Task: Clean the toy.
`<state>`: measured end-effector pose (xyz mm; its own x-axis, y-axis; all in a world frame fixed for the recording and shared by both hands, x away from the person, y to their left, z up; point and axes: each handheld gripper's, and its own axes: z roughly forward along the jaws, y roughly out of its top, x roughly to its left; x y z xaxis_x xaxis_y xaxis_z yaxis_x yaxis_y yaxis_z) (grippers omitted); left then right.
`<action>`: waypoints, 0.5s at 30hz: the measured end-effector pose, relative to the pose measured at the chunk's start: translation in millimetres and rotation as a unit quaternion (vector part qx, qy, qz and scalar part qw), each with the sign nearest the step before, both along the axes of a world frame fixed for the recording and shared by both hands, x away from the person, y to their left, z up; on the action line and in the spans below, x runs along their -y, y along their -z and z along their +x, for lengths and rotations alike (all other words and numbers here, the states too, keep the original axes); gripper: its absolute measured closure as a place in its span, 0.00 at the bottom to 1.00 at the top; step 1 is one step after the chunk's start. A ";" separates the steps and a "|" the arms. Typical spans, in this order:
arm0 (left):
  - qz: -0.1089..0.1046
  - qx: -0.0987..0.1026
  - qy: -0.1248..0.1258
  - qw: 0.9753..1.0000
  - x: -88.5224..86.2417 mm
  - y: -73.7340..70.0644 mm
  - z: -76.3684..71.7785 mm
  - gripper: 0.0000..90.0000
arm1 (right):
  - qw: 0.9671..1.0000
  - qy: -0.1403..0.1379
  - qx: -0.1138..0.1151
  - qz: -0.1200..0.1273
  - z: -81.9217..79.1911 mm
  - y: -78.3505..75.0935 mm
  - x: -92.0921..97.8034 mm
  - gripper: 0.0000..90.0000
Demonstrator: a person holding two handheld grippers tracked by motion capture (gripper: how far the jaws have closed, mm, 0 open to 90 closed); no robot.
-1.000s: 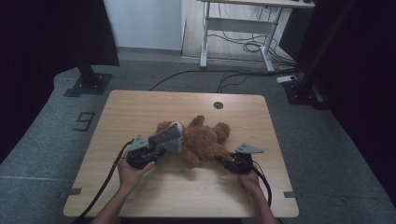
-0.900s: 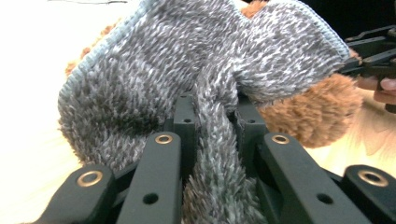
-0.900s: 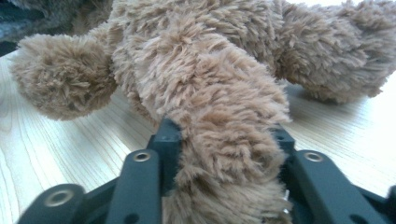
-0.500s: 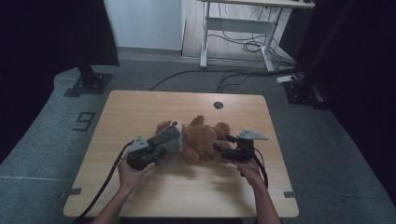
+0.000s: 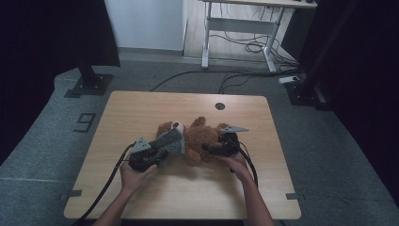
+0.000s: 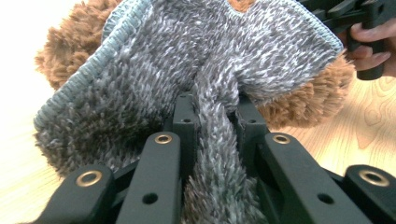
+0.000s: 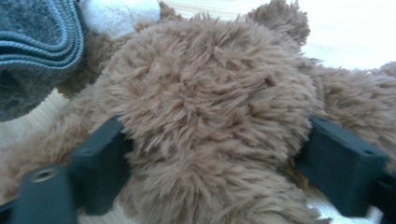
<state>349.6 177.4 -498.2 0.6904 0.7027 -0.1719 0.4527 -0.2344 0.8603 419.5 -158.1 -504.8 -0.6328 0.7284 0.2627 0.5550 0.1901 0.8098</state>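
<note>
A brown teddy bear (image 5: 200, 139) lies in the middle of the wooden table (image 5: 141, 108). A grey knitted garment (image 5: 170, 141) covers its left part. My left gripper (image 5: 160, 151) is shut on a fold of that garment (image 6: 210, 70), which bunches between the jaws of the left gripper (image 6: 212, 121). From the right, my right gripper (image 5: 209, 148) reaches the bear. In the right gripper view its jaws stand wide apart on either side of the bear's furry body (image 7: 210, 107), with the right gripper (image 7: 212, 154) open around it. The garment's edge (image 7: 32, 46) shows at the upper left there.
A round cable hole (image 5: 219, 106) sits near the table's far edge. Behind the table stand a white desk frame (image 5: 235, 28) with floor cables and black stand bases (image 5: 87, 82). Bare wood lies around the bear on all sides.
My right gripper has moved up from the table and leftward onto the bear, its jaws now straddling the body. The left gripper has kept its hold on the garment.
</note>
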 end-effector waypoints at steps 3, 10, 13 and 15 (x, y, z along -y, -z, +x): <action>-0.006 -0.003 0.003 1.000 2.4 -0.3 -0.2 0.83 | 1.000 -0.018 0.002 0.003 -0.7 5.5 2.6 0.52; -0.004 0.016 0.032 0.999 32.2 -16.8 1.2 0.83 | 0.999 -0.036 0.017 0.026 -4.9 11.3 9.0 0.64; 0.004 0.025 0.053 0.998 58.6 -24.3 4.9 0.83 | 0.998 -0.043 0.019 0.030 -6.1 12.2 10.1 0.64; 0.010 0.024 0.069 0.997 77.1 -23.5 6.4 0.83 | 0.998 -0.044 0.021 0.027 -6.0 11.7 9.9 0.64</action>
<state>356.0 100.3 -474.6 0.7879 0.6034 -0.1227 0.3730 -0.3092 0.8748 413.5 -168.0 -516.5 -0.7056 0.6546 0.2713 0.5027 0.1927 0.8427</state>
